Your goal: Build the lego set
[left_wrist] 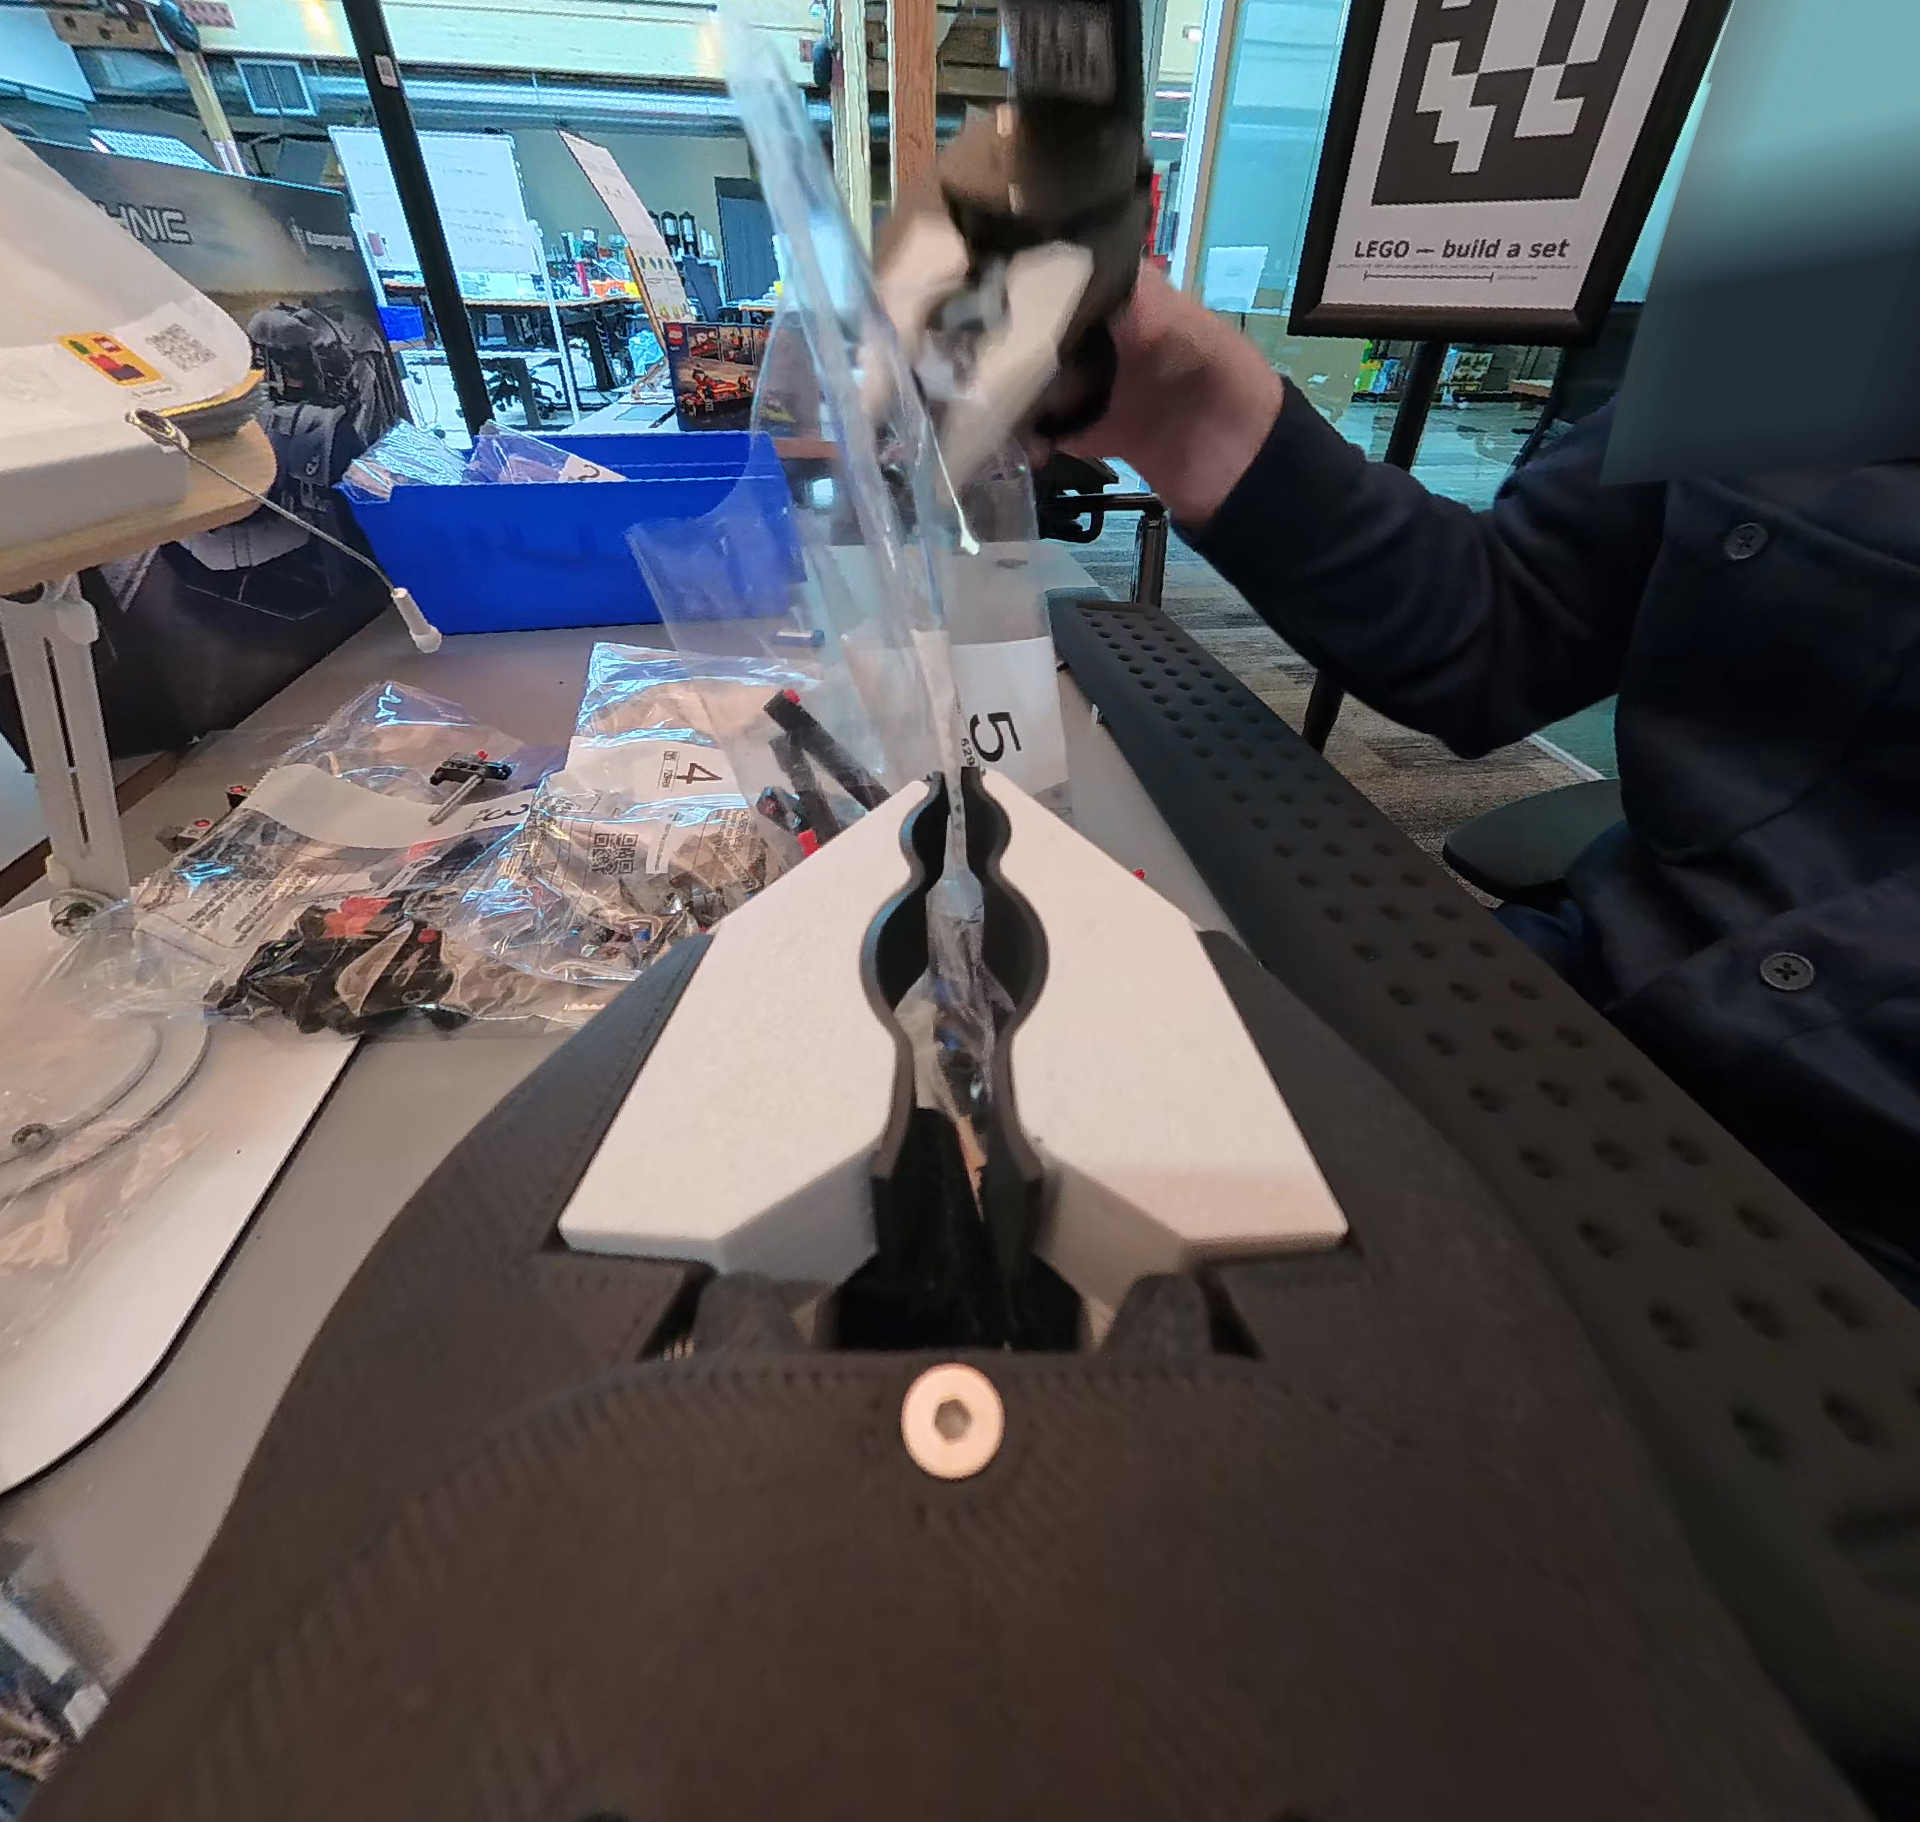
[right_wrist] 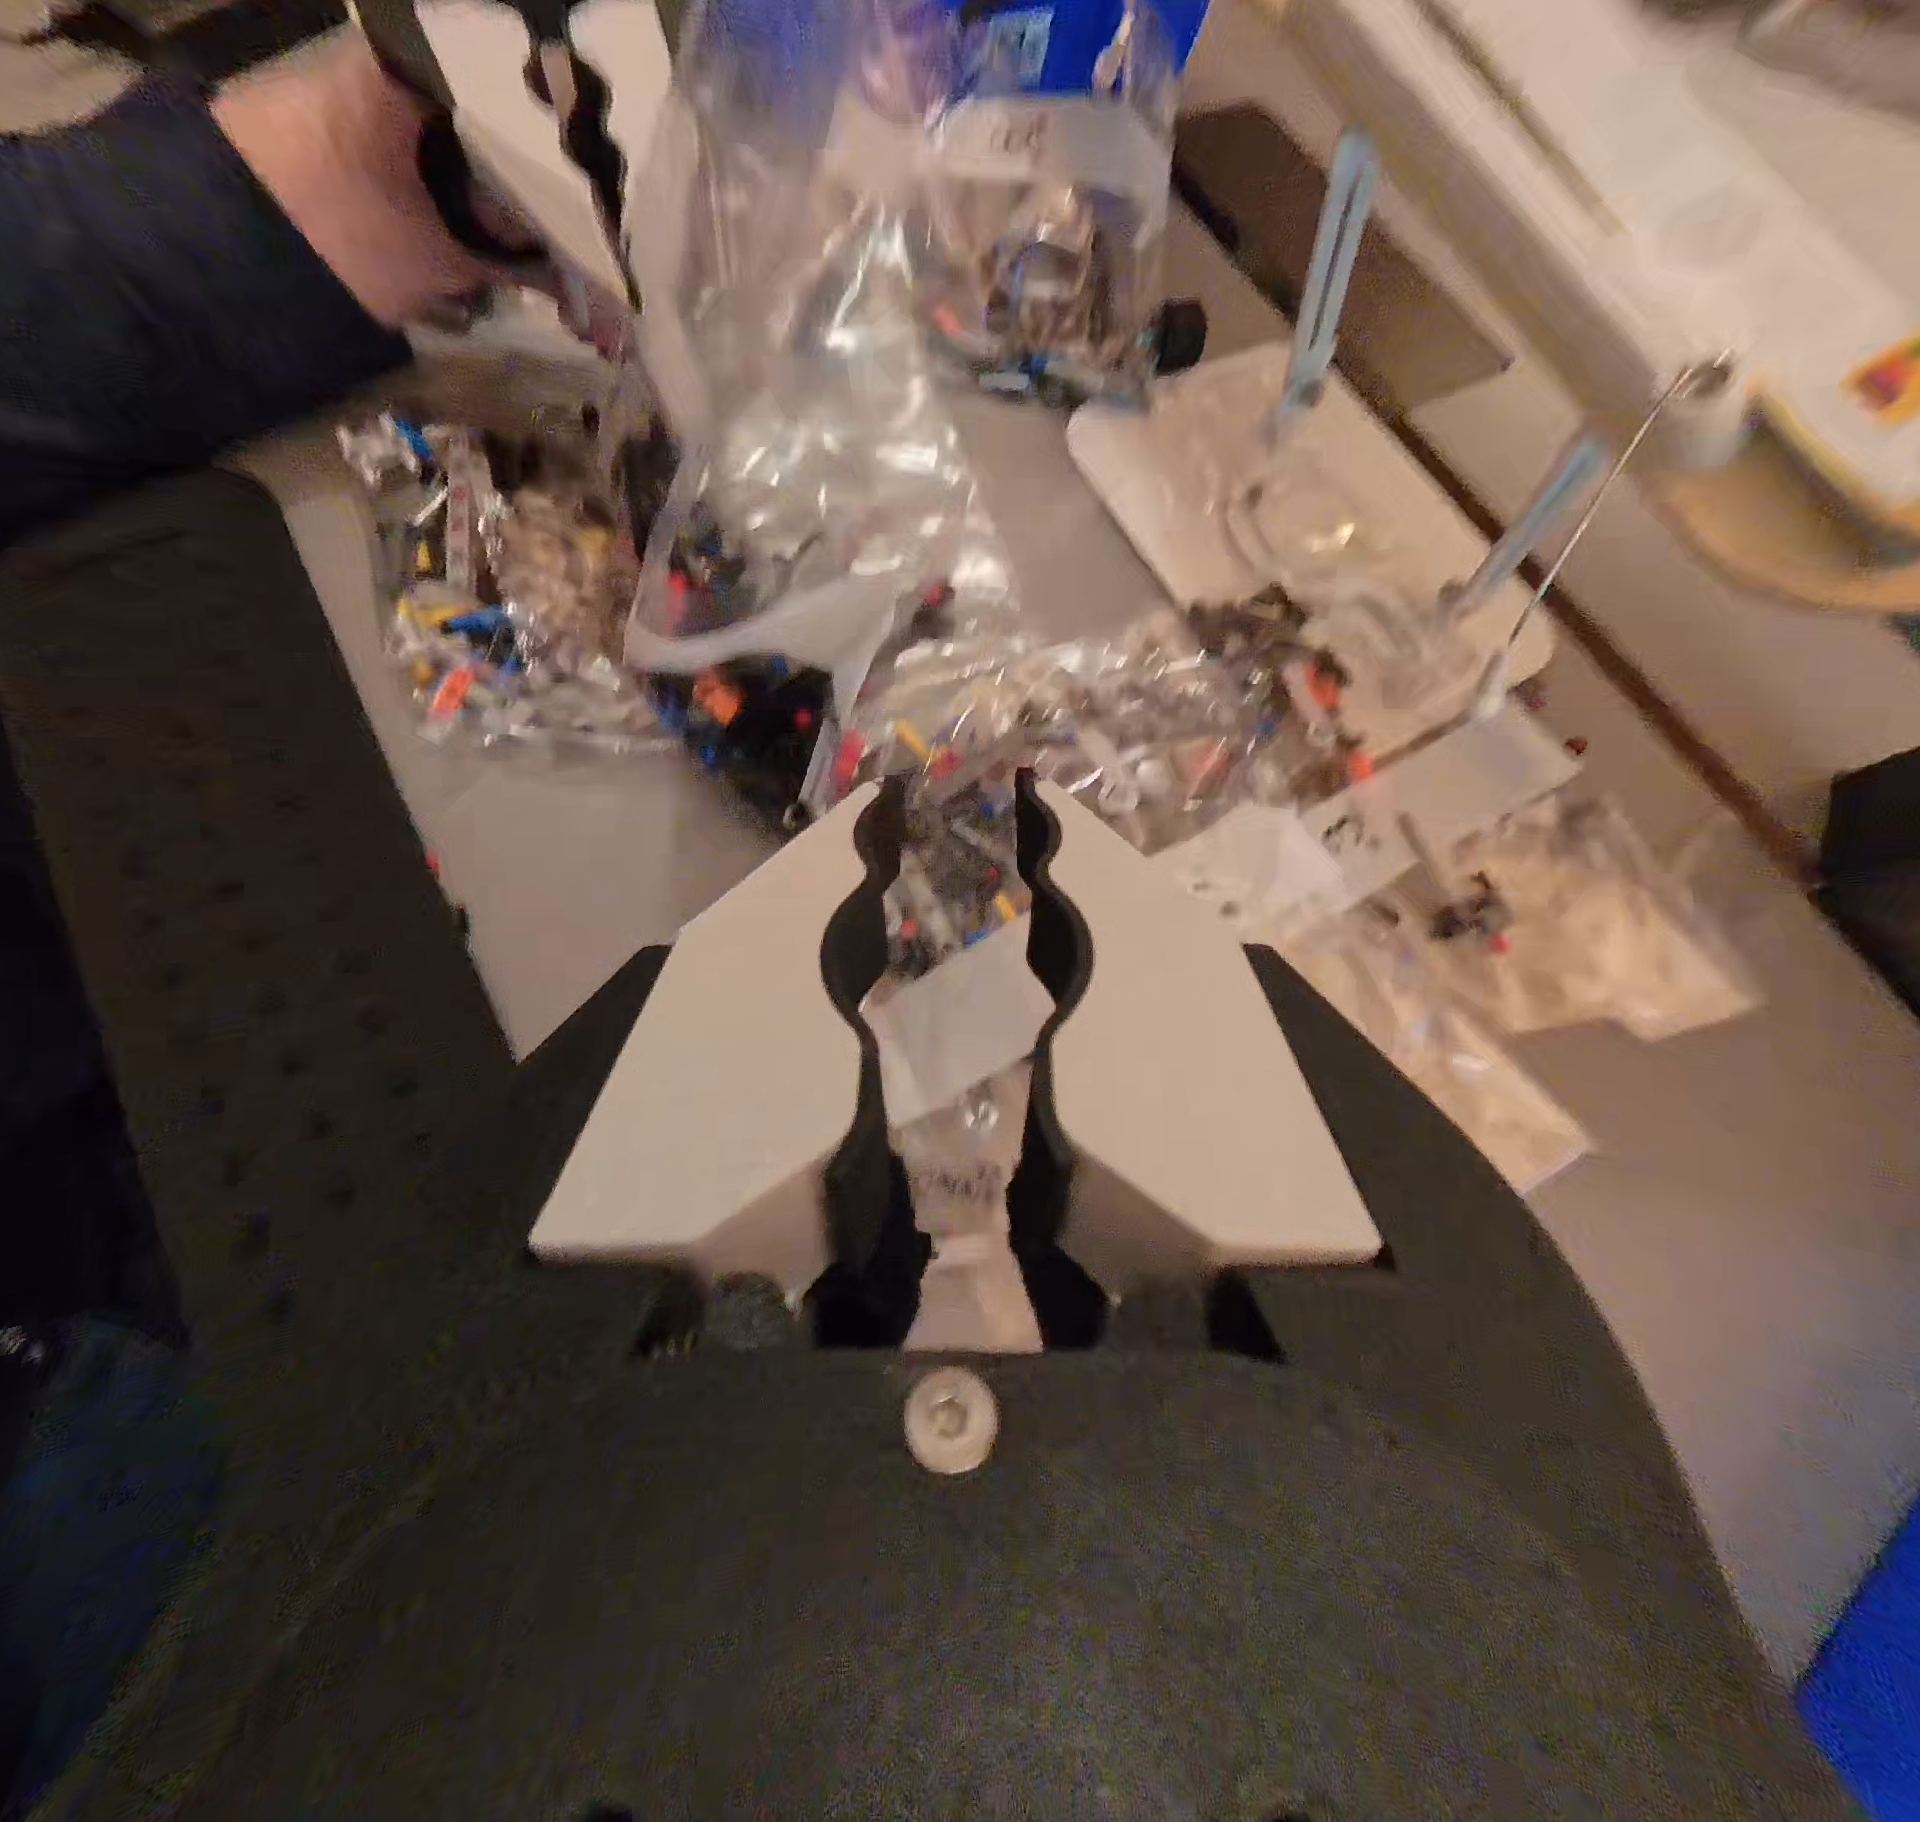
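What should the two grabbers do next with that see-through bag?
Probably pull gently apart to tear it open. The left gripper pinches the clear bag low, the right gripper grips it higher, and its pieces are inside.

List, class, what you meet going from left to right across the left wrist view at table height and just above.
White stand → bagged parts on the table → blue bin → clear bag pinched in the left gripper → perforated black chair arm → person's dark sleeve.
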### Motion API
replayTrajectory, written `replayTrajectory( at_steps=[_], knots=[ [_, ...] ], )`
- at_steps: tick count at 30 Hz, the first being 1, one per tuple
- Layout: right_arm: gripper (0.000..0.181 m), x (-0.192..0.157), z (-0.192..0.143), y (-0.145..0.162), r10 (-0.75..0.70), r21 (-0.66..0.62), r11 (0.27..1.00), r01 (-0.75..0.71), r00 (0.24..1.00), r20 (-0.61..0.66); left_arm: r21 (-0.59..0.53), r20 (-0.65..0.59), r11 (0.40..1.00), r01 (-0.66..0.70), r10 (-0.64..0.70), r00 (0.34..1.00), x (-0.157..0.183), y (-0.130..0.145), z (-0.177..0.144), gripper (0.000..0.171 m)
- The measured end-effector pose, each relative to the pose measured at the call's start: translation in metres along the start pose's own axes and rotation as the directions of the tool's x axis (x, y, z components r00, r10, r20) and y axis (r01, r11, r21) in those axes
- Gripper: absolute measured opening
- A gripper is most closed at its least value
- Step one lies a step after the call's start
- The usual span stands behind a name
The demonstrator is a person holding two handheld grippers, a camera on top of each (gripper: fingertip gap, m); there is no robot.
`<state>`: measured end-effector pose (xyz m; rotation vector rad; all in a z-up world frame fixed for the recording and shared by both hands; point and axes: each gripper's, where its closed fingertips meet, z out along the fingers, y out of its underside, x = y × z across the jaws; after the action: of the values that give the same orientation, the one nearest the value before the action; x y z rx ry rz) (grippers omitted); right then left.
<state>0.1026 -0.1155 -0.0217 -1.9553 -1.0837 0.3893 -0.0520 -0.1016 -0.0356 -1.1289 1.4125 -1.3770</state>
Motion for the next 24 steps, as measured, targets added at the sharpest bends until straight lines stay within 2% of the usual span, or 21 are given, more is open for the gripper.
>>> replayTrajectory(
  at_steps=[2,4,6,10,14,17,19,22,24],
  knots=[
    [0.020,-0.015,0.006,0.042,0.056,-0.119,0.992,-0.046,0.995,0.080,0.001,0.001,1.000,0.002,-0.002,1.000,0.000,0.000,0.000,0.002],
    [0.026,-0.023,0.018,0.078,0.108,-0.223,0.971,-0.083,0.989,0.100,-0.002,0.002,1.000,0.002,-0.002,1.000,0.000,0.001,0.001,0.002],
    [0.026,-0.035,0.030,0.102,0.139,-0.275,0.956,-0.101,0.983,0.124,-0.005,0.004,1.000,0.000,0.000,1.000,0.000,0.001,0.001,0.002],
    [0.017,-0.043,0.051,0.133,0.096,-0.349,0.935,-0.064,0.992,0.077,-0.011,0.007,1.000,-0.006,0.006,1.000,0.000,0.001,0.000,0.002],
    [0.009,-0.052,0.065,0.138,0.127,-0.347,0.935,-0.080,0.985,0.114,-0.013,0.004,1.000,-0.003,0.003,1.000,0.000,0.001,0.001,0.002],
    [0.008,-0.052,0.064,0.135,0.120,-0.344,0.936,-0.071,0.985,0.122,-0.014,0.004,1.000,-0.005,0.005,1.000,0.001,0.001,0.001,0.002],
    [0.008,-0.046,0.058,0.122,0.114,-0.303,0.950,-0.075,0.987,0.115,-0.015,0.003,1.000,-0.008,0.008,1.000,0.001,0.000,0.001,0.002],
    [0.008,-0.034,0.041,0.069,0.097,-0.142,0.987,-0.080,0.989,0.112,-0.013,-0.001,1.000,-0.006,0.006,1.000,0.002,0.000,0.002,0.002],
    [0.008,-0.026,0.029,0.022,0.062,-0.001,0.998,-0.062,0.993,0.104,-0.013,-0.002,1.000,-0.005,0.005,1.000,0.002,0.001,0.002,0.002]
  ],
)
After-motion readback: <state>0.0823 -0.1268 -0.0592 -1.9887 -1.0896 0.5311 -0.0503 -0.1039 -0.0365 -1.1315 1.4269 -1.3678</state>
